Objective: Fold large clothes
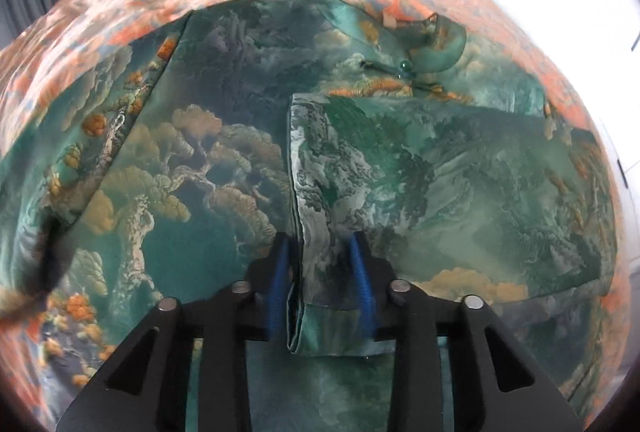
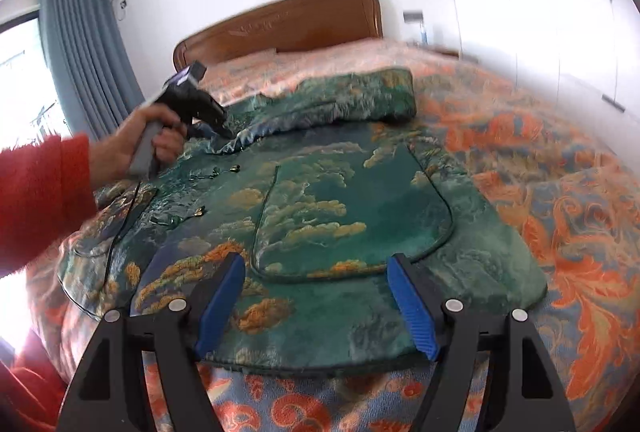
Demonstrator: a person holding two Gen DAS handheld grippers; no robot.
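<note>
Folding is under way but not complete. Near the camera, the right gripper (image 2: 316,306) hangs with its jaws wide apart and empty over the near hem of the green garment (image 2: 344,208), which lies spread on the orange-patterned bedspread (image 2: 560,200). Farther off at left, the left gripper (image 1: 322,272) straddles the edge of a flap (image 1: 400,172) already folded across; jaws part-open, pads not clearly pressing. The far end remains bunched.
</note>
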